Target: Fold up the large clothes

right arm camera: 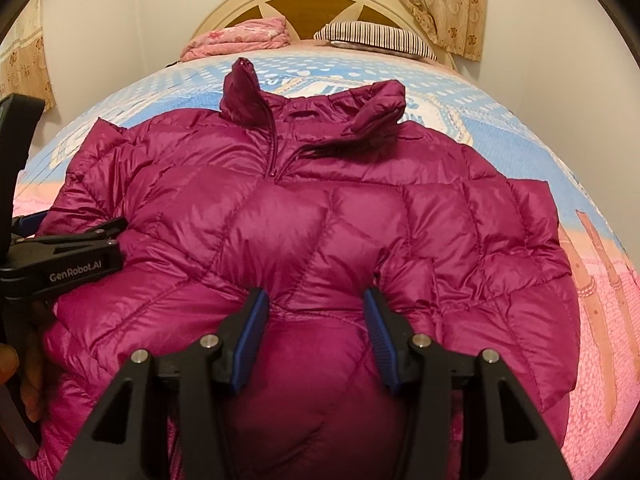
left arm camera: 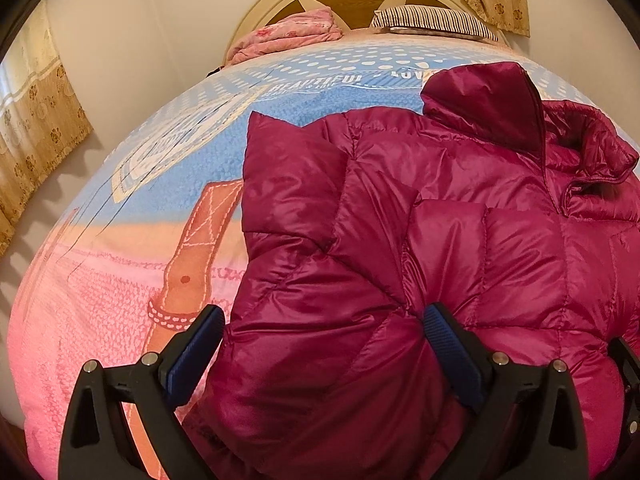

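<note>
A: Position of jacket?

B: Spread front-up on bed cover, collar toward headboard, long axis running straight ahead from both claws.

A: Left claw?

B: Open, straddling the puffy left edge near the hem; nothing gripped.

A: Right claw?

B: Open, pads spread over the lower middle panel; nothing gripped.

A: Nearer to the left sleeve?

B: Left claw. Probably first to fold inward.
</note>
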Available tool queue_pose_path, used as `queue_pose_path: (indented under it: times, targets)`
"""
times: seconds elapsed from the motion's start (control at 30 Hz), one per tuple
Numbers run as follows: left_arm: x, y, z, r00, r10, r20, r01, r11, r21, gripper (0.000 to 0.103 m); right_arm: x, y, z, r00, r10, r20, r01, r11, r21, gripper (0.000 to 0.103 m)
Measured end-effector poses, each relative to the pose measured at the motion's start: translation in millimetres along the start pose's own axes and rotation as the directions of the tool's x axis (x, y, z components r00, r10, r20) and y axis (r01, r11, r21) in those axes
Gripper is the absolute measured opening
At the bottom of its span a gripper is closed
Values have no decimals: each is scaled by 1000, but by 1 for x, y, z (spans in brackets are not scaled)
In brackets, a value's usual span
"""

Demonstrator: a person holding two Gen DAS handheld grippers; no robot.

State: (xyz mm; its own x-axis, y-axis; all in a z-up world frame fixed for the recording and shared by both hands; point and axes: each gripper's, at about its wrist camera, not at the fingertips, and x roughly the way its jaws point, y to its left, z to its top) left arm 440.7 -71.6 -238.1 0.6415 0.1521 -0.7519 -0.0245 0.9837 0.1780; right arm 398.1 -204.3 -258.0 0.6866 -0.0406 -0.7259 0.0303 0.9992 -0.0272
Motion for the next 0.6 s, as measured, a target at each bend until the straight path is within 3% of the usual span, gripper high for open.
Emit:
queue_pose_path:
  times: [0.1, 0.17, 0.27, 0.3, 0.37, 0.4, 0.43, 0.53, 0.6]
  targets:
    - [-9, 6, 3, 1000, 1, -12, -1, 1000, -6, 100, -4, -2, 3, 1000, 13, -7, -13, 1000, -8, 54]
    - [-29, 8, 10, 1000, -16, 26, 15, 1000, 8, 100, -19, -13, 9, 998, 66, 20, -67, 997, 35, 56]
    - [-65, 7, 28, 986, -104, 127, 104, 995, 7, 100, -43, -26, 22, 994, 39, 104, -46, 996, 70, 57]
    - [-69, 4, 34, 982, -136, 133, 136, 991, 6, 100, -47, -30, 28, 992, 27, 121, -37, 996, 83, 57]
    - [-64, -6, 47, 976, -185, 117, 184, 983, 19, 100, -42, -36, 41, 995, 5, 100, -16, 995, 101, 48]
    - [-57, -11, 51, 981, -167, 102, 165, 986, 25, 100, -37, -36, 44, 996, 12, 84, -20, 995, 99, 38]
    - [-45, -16, 55, 989, -121, 86, 119, 993, 27, 100, -26, -36, 46, 998, 16, 58, -22, 995, 96, 34]
    - [-4, -14, 56, 1000, -16, 9, 16, 1000, 1, 100, -2, -39, 45, 1000, 25, 0, -25, 993, 116, 34]
    - [17, -4, 51, 999, -7, -38, 6, 1000, -28, 100, 13, -40, 39, 998, 44, -40, -39, 994, 106, 35]
